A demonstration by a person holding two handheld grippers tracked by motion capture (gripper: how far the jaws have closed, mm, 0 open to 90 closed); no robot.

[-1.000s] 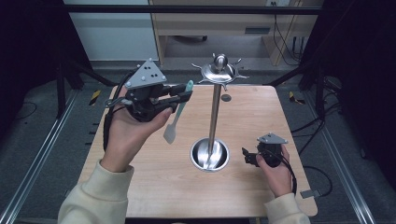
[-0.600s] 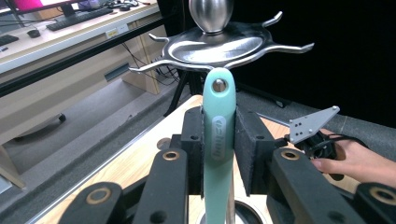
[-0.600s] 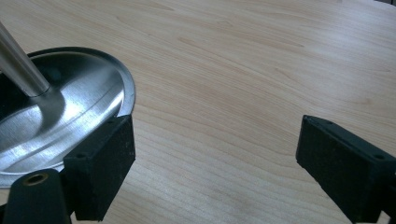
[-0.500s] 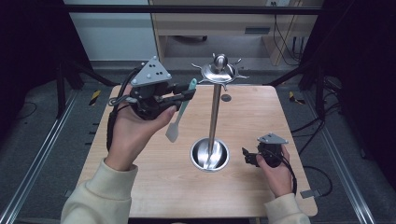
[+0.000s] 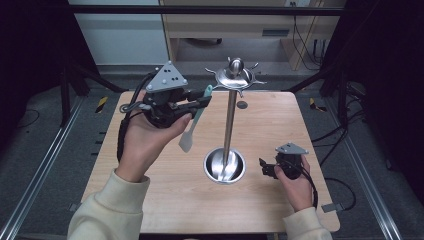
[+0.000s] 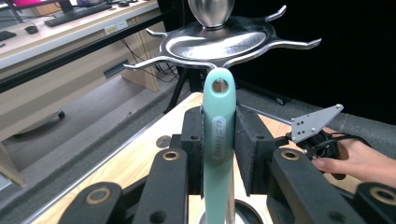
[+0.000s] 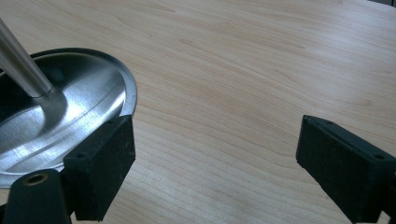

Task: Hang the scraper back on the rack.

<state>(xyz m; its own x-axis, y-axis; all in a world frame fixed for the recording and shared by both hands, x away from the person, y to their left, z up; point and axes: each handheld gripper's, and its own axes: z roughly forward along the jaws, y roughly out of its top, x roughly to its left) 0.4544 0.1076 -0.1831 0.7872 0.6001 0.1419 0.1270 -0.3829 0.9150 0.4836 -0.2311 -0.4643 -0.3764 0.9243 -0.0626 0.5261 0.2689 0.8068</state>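
My left gripper [image 5: 201,102] is shut on the handle of a mint-green spatula [image 5: 193,122], held up in the air with its pale blade hanging down and to the left. The handle's end, with its hanging hole [image 6: 219,86], sits just below and in front of the hooked steel head [image 6: 219,39] of a utensil stand [image 5: 230,120]. In the left gripper view the pads [image 6: 192,140] press on both sides of the spatula handle [image 6: 218,135]. My right gripper [image 5: 264,168] rests open on the table, right of the stand's round base [image 5: 225,166], with nothing between its jaws [image 7: 215,154].
The wooden table [image 5: 280,120] carries the stand at its middle. Its steel base [image 7: 60,112] lies close to the right gripper's left jaw. Dark frame posts flank the table, and a desk stands behind it.
My left gripper has edged a little to the right with the spatula, bringing the handle's end closer to the stand's head. The right gripper has stayed put.
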